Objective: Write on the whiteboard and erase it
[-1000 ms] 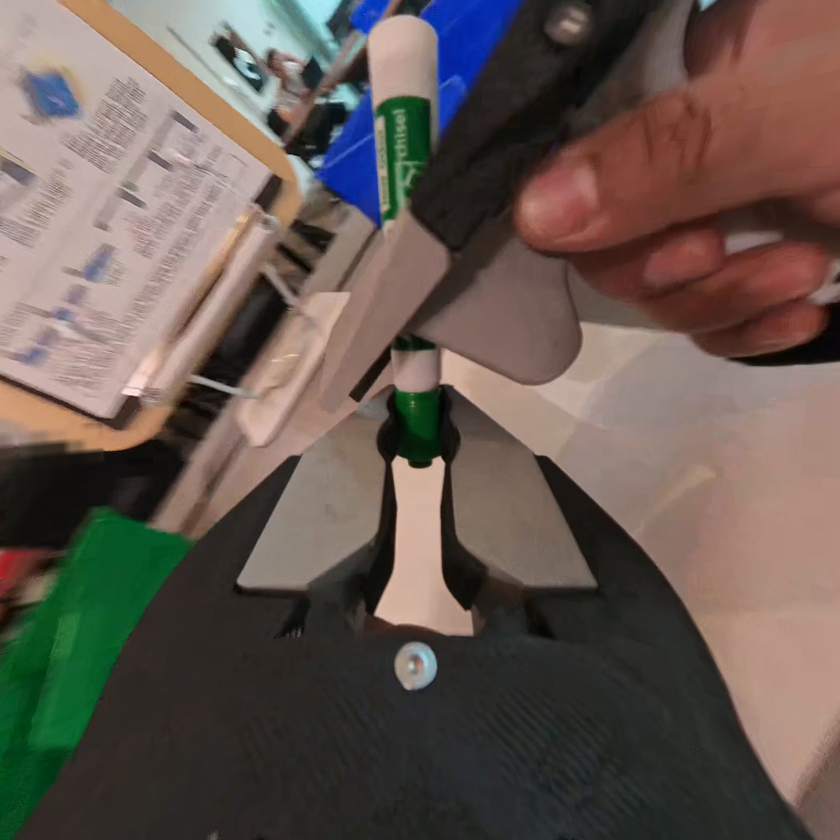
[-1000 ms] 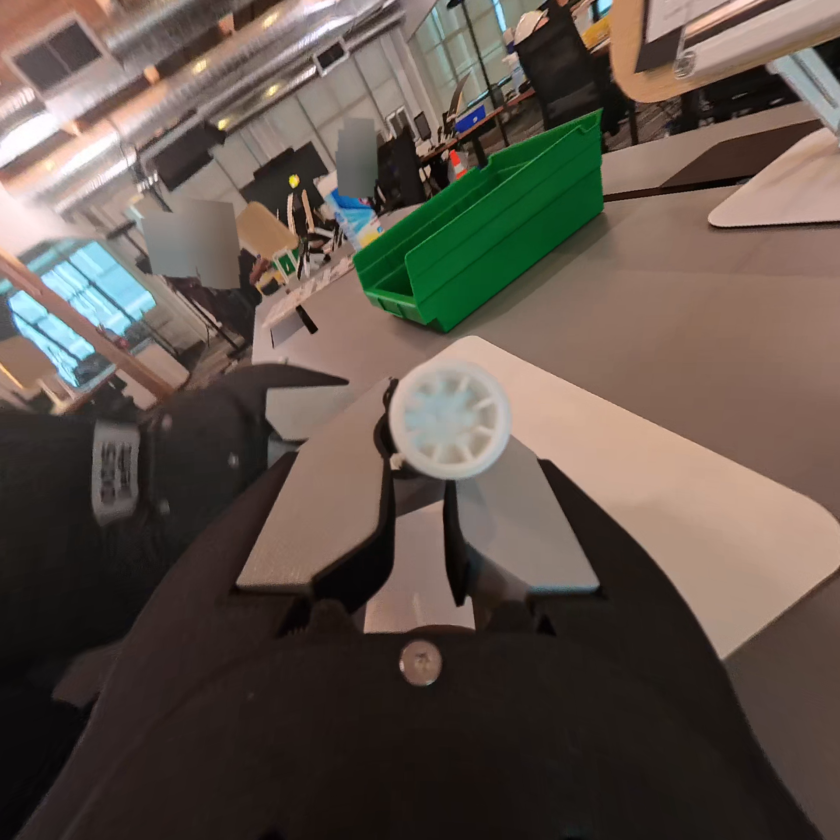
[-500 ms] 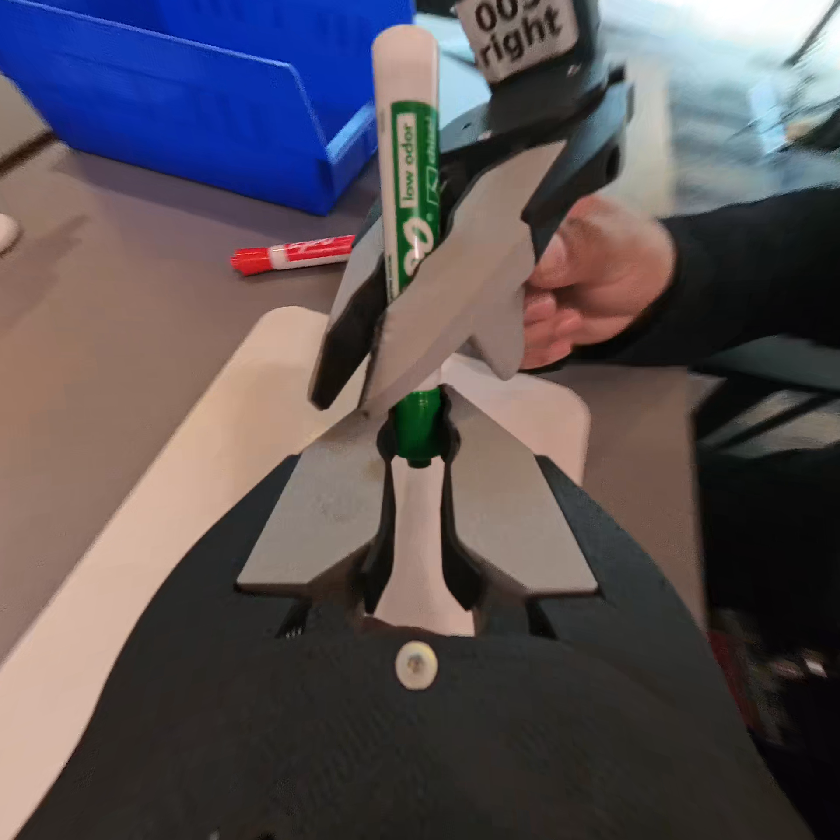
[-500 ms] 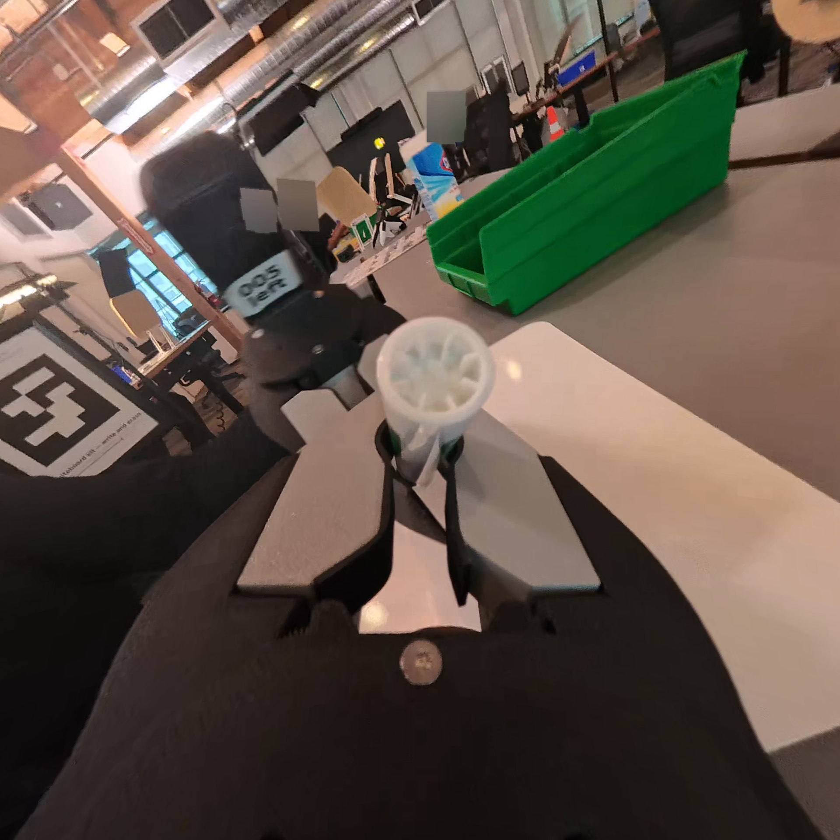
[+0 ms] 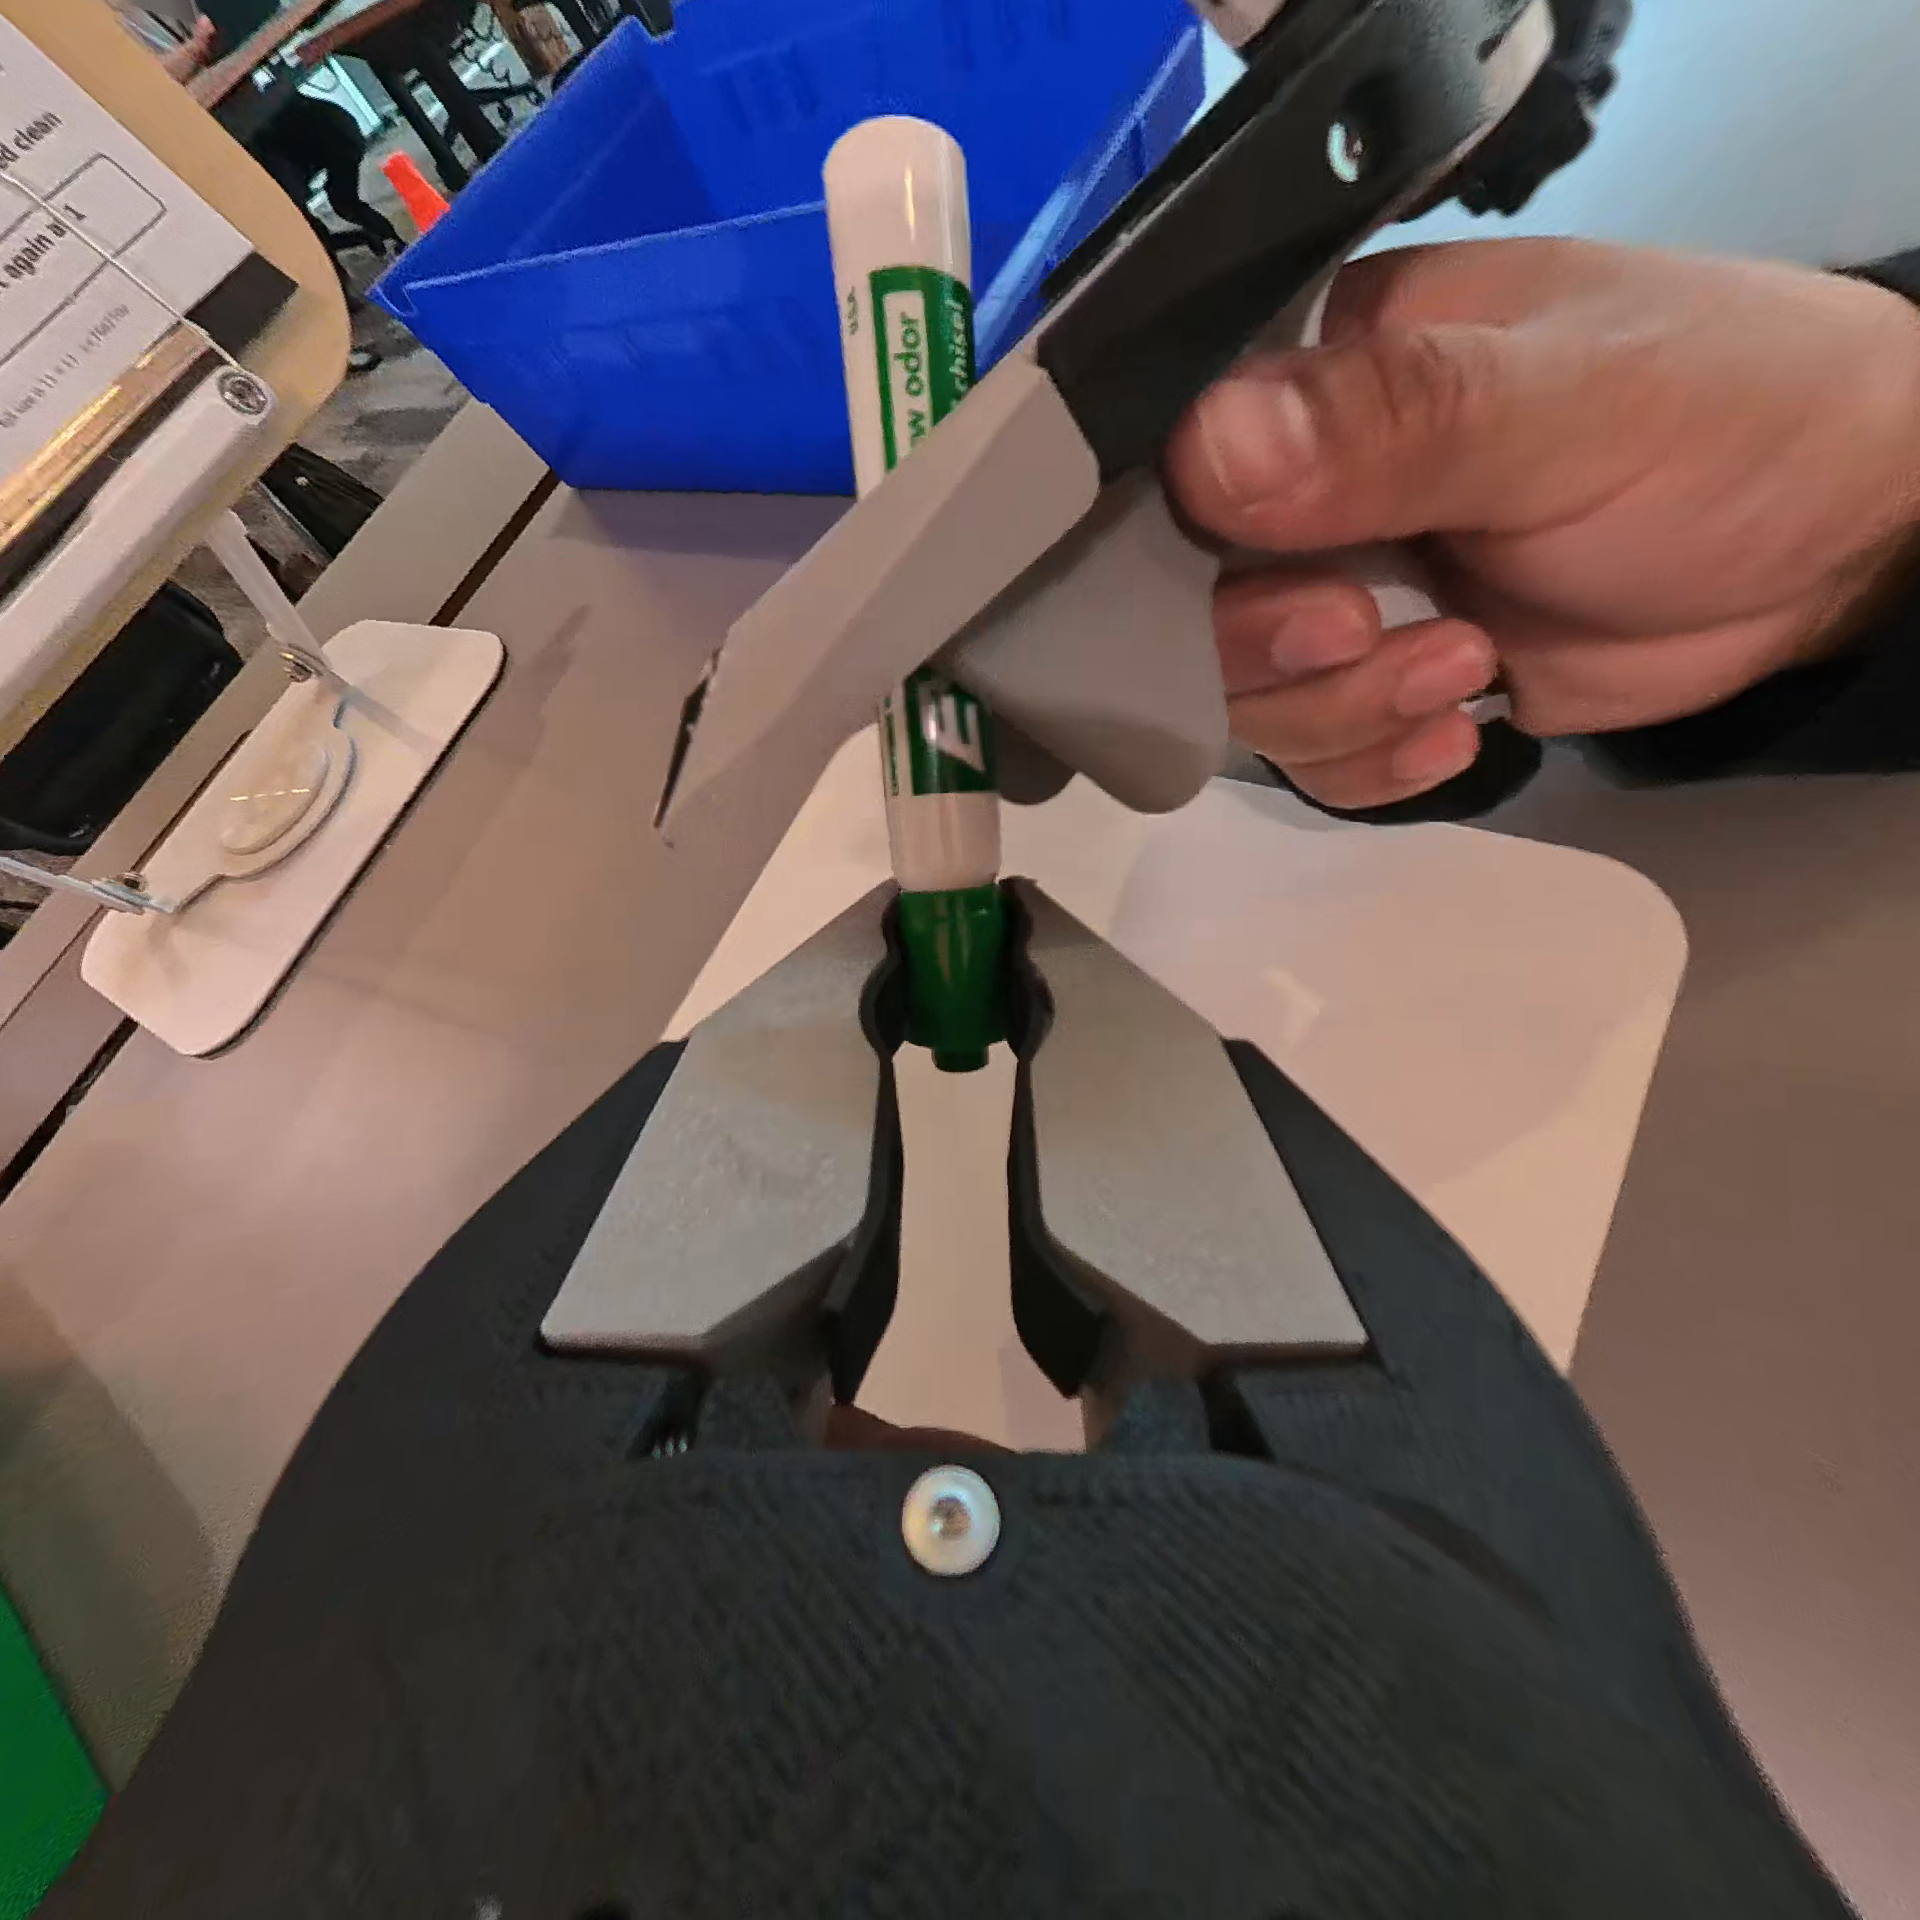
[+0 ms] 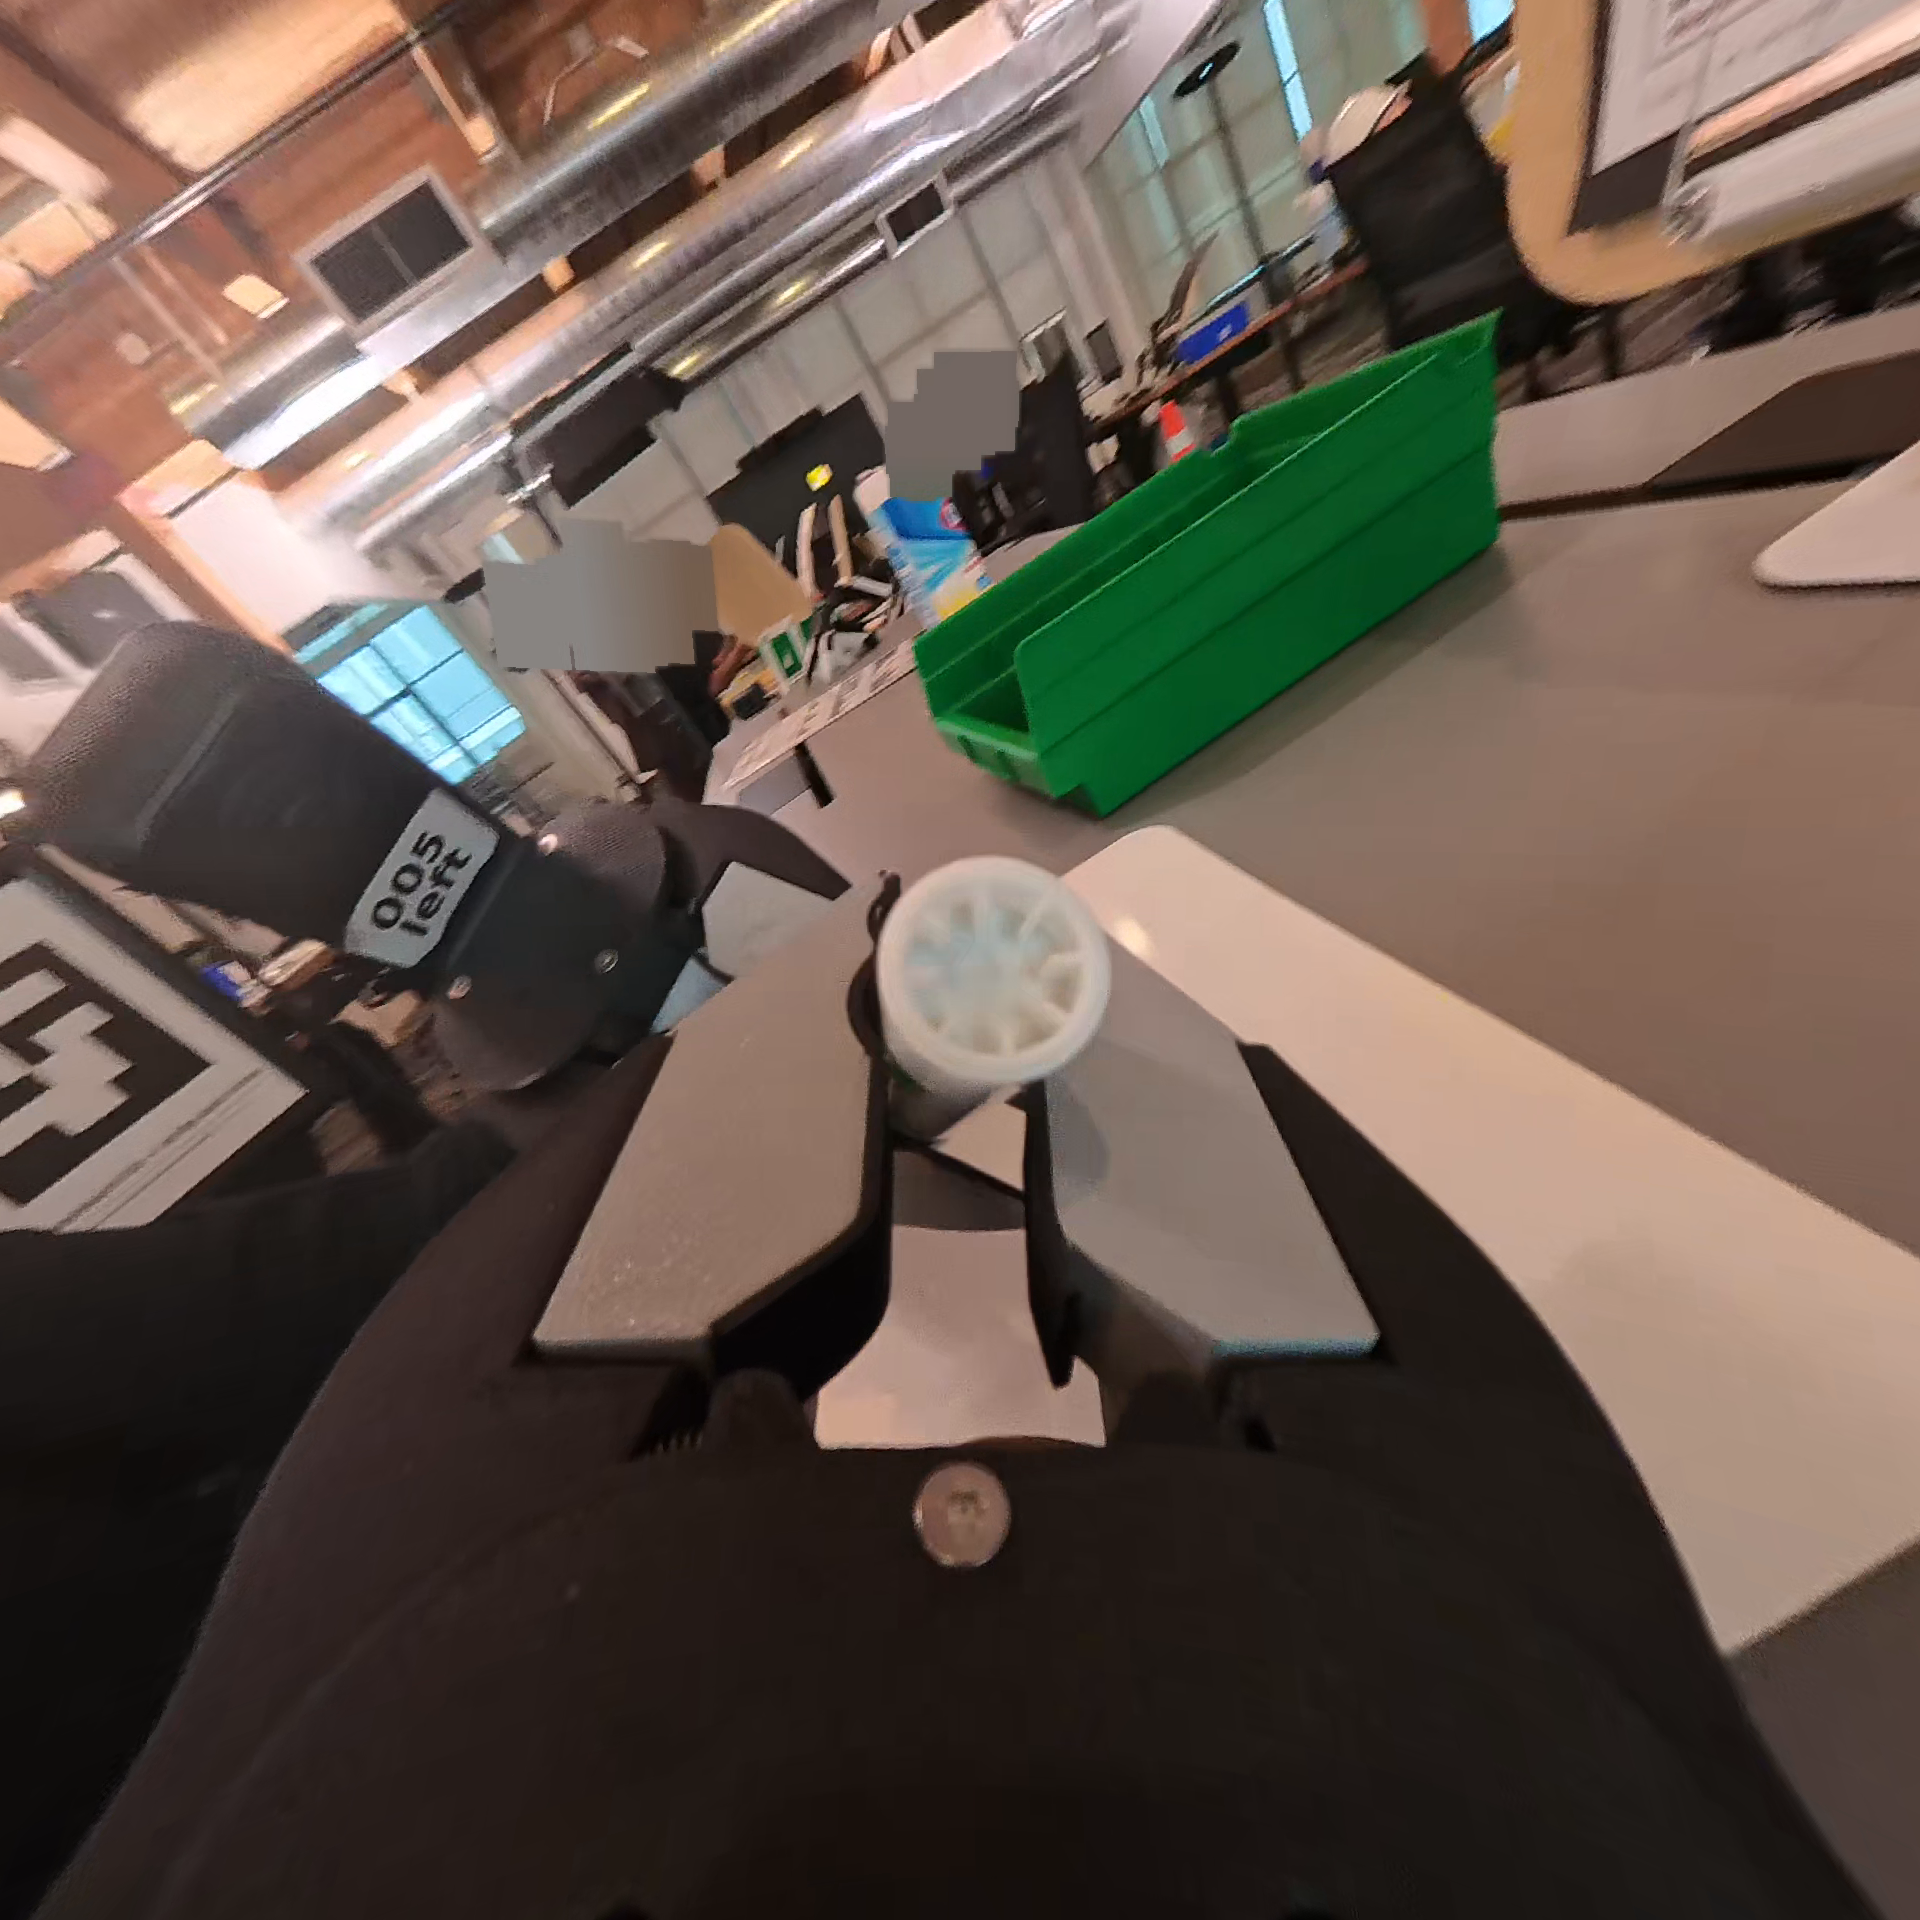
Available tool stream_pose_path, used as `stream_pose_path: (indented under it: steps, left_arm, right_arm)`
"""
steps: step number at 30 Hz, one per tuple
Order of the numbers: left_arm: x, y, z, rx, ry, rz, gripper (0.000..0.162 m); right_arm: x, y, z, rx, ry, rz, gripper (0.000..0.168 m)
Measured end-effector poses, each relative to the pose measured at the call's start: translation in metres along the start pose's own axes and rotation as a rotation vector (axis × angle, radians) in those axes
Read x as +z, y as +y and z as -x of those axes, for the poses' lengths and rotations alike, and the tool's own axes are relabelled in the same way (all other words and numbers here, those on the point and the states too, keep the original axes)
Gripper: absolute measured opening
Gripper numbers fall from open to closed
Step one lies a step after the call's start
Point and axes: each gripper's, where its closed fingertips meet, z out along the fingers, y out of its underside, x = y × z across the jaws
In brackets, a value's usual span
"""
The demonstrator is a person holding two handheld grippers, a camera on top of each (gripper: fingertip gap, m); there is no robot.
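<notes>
So the green marker (image 5: 914,436) is pinned at both ends right now. The left gripper (image 5: 951,987) has its jaws clamped on the green cap (image 5: 948,971), and the right gripper (image 5: 831,665) has its jaws squeezed on the white barrel just above that. In the right wrist view you're looking straight at the marker's butt end (image 6: 992,987), poking up between the jaws. The whiteboard (image 5: 1403,1039) lies flat on the desk (image 5: 364,1039) directly below both sets of jaws, blank as far as I can see.

My take: it's a light, stiff, smooth plastic tube, so it'll want to slip or twist. Grip mid-barrel, pull the cap straight off along the axis.
</notes>
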Motion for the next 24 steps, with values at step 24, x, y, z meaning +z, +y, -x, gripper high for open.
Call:
stream_pose_path:
  steps: [24]
  left_arm:
    - [0.016, 0.0, 0.002, 0.038, -0.107, -0.01, 0.016]
  right_arm:
    - [-0.001, -0.004, 0.012, -0.088, 0.025, -0.043, 0.014]
